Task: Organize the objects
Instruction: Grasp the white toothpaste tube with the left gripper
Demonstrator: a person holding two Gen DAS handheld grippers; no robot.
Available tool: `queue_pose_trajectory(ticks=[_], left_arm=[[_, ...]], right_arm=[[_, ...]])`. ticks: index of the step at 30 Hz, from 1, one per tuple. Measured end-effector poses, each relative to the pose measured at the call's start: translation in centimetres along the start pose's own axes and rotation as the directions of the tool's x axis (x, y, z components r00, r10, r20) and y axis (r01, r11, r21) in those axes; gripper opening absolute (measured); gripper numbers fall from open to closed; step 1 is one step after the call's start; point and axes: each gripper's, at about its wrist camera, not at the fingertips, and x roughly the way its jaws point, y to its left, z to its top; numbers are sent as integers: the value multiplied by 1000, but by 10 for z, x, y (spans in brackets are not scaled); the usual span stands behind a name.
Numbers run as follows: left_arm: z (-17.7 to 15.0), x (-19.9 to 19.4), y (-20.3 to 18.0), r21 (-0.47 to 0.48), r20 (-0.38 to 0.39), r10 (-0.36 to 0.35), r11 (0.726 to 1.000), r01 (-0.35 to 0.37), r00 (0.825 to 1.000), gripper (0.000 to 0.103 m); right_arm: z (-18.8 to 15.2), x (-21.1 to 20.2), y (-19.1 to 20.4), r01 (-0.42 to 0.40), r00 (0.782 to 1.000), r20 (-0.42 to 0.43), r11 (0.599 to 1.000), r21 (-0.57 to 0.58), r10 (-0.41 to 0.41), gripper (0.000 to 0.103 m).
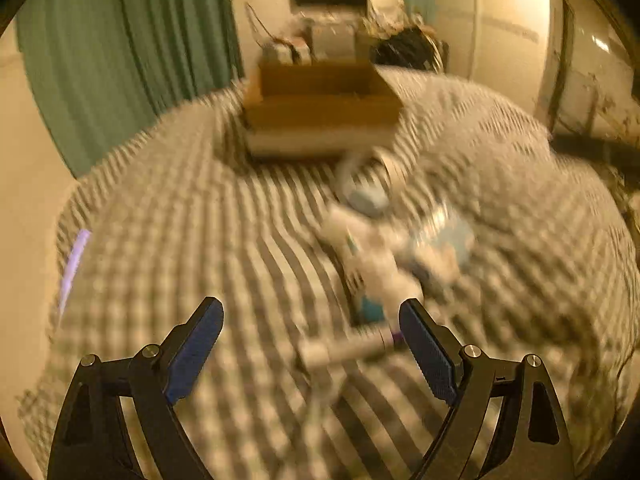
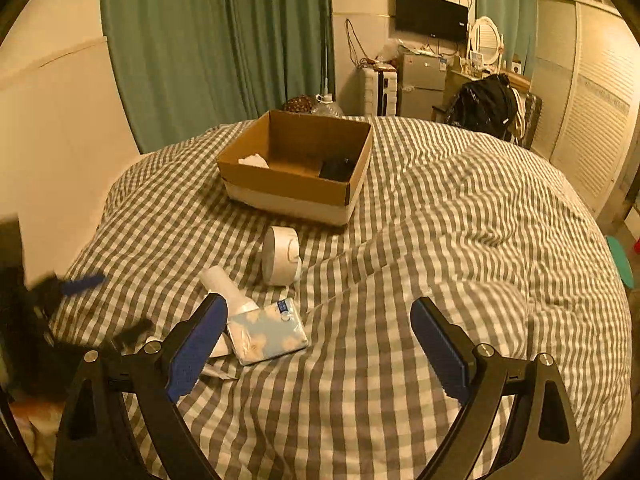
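A cardboard box [image 2: 280,184] sits on the checked bedspread [image 2: 440,240] with a white item [image 2: 253,161] and a black item [image 2: 338,169] inside. In front of it lie a white tape roll [image 2: 281,255], a white tube [image 2: 226,286] and a light blue tissue pack [image 2: 269,332]. My right gripper [image 2: 318,340] is open and empty, just right of the pack. The left wrist view is blurred; my left gripper [image 1: 311,334] is open, with a small white stick [image 1: 344,350] between its fingers, the white tube [image 1: 370,264], the pack [image 1: 444,244] and the box [image 1: 320,116] ahead. The left gripper also shows blurred in the right wrist view [image 2: 80,284].
Green curtains [image 2: 216,40] hang behind the bed. A fridge [image 2: 420,84], a wall screen [image 2: 431,14], a mirror [image 2: 486,40] and a chair with a black bag [image 2: 484,104] stand beyond the bed's far edge. White wardrobe doors [image 2: 592,100] run along the right.
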Motion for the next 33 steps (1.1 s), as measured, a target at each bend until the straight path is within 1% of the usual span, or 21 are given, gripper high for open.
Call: queue_pose_trajectory(ticks=[3, 5, 8, 9, 10, 11, 13, 14, 16, 19, 25, 29, 33], left_arm=[[-14, 21, -11, 37, -63, -17, 999, 19, 998, 92], [-16, 31, -18, 55, -72, -11, 998, 15, 997, 92], [-10, 44, -23, 72, -87, -21, 997, 28, 996, 91], [-8, 47, -24, 79, -97, -32, 996, 39, 995, 88], [-5, 52, -26, 87, -112, -48, 994, 58, 993, 81], [-4, 56, -28, 96, -121, -53, 993, 65, 991, 77], [-2, 58, -34, 123, -130, -69, 989, 85, 989, 51], [-3, 57, -37, 136, -130, -85, 985, 103, 988, 46], [-3, 53, -40, 142, -126, -81, 985, 99, 989, 39], [-3, 43, -35, 104, -123, -87, 990, 100, 989, 31], [-5, 15, -25, 80, -72, -93, 992, 98, 993, 22], [0, 3, -5, 41, -49, -74, 996, 76, 996, 21], [3, -4, 14, -6, -30, -53, 999, 53, 998, 20]], right_arm=[[-3, 5, 3, 3, 1000, -13, 1000, -15, -3, 93], [-8, 12, 5, 6, 1000, -28, 1000, -20, -6, 93], [-13, 26, 8, 4, 998, -59, 1000, -18, -5, 93], [-15, 30, 9, 5, 998, -68, 1000, -18, -6, 93], [-17, 35, 9, 5, 997, -79, 1000, -19, -7, 93], [-19, 38, 10, 6, 996, -87, 1000, -19, -8, 93], [-21, 43, 9, 8, 995, -98, 1000, -17, -10, 93], [-22, 44, 9, 8, 995, -102, 1000, -18, -10, 93], [-24, 45, 8, 14, 994, -107, 1000, -17, -15, 93], [-24, 45, 7, 17, 994, -107, 1000, -11, -18, 93], [-23, 43, 6, 17, 994, -105, 1000, -9, -18, 93], [-23, 44, 10, 10, 995, -102, 1000, -15, -11, 93], [-25, 50, 26, -9, 993, -114, 999, -45, 3, 93]])
